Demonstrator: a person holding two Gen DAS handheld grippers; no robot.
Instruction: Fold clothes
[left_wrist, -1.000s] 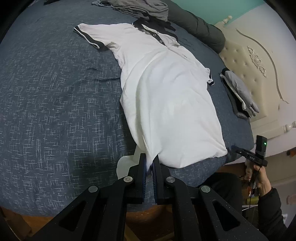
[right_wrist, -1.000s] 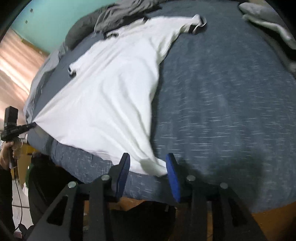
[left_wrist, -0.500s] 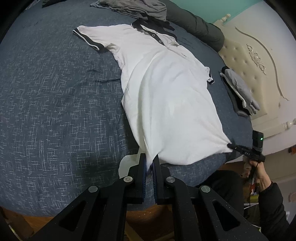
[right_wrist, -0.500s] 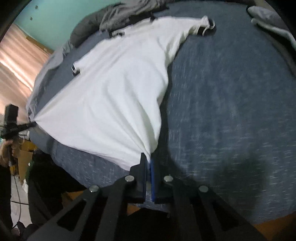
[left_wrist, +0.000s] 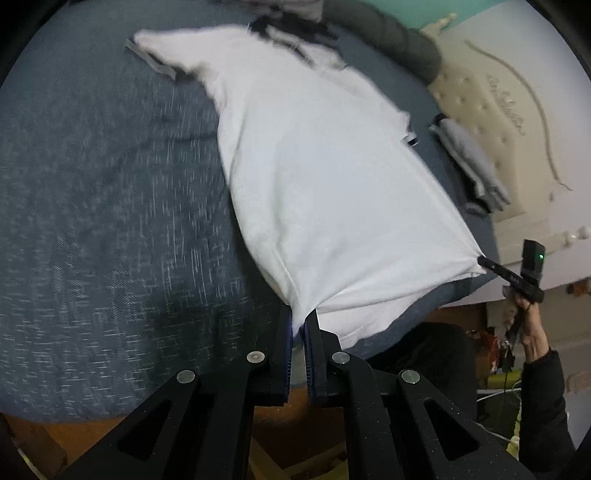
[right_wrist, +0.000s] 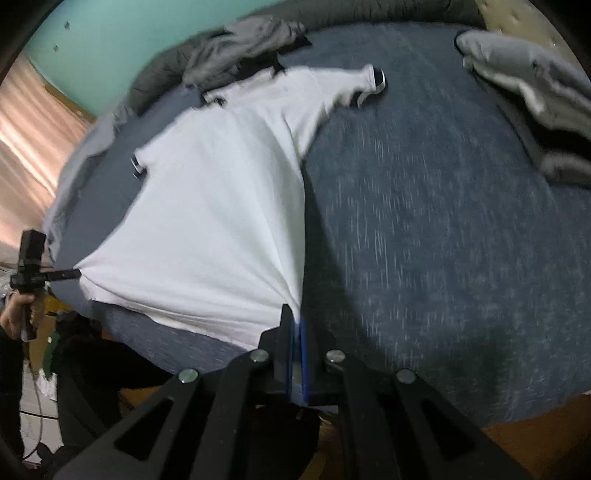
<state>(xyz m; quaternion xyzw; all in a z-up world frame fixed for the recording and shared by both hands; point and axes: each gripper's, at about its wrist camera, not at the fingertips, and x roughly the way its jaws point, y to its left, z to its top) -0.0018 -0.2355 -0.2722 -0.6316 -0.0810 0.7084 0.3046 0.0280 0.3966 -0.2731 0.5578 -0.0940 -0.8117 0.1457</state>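
1. The left gripper (left_wrist: 298, 325) has its fingers pressed nearly together on one bottom corner of the white polo shirt (left_wrist: 325, 177); the cloth fans out from between the blue pads (left_wrist: 288, 354).
2. The right gripper (right_wrist: 293, 325) is likewise pinched closed on the other bottom corner of that shirt (right_wrist: 221, 206), with the hem drawn into creases at its fingertips.
3. Beyond both pairs of fingers the shirt stretches away across the dark blue speckled bed cover (left_wrist: 110, 221), hem raised and taut between the two grippers, collar and dark-trimmed sleeves at the far end.
4. In the left wrist view the right gripper (left_wrist: 484, 263) shows at the shirt's far corner, held by a hand (left_wrist: 528, 325); a green light glows on its camera block (left_wrist: 532, 258).
5. Folded grey clothes (right_wrist: 524, 81) lie well to the right of the right fingers; a crumpled grey garment (right_wrist: 243, 48) lies past the collar.
6. A cream tufted headboard (left_wrist: 491, 110) stands beyond the folded pile.
7. No brand, label or writing can be read; motion blur smears the far details.
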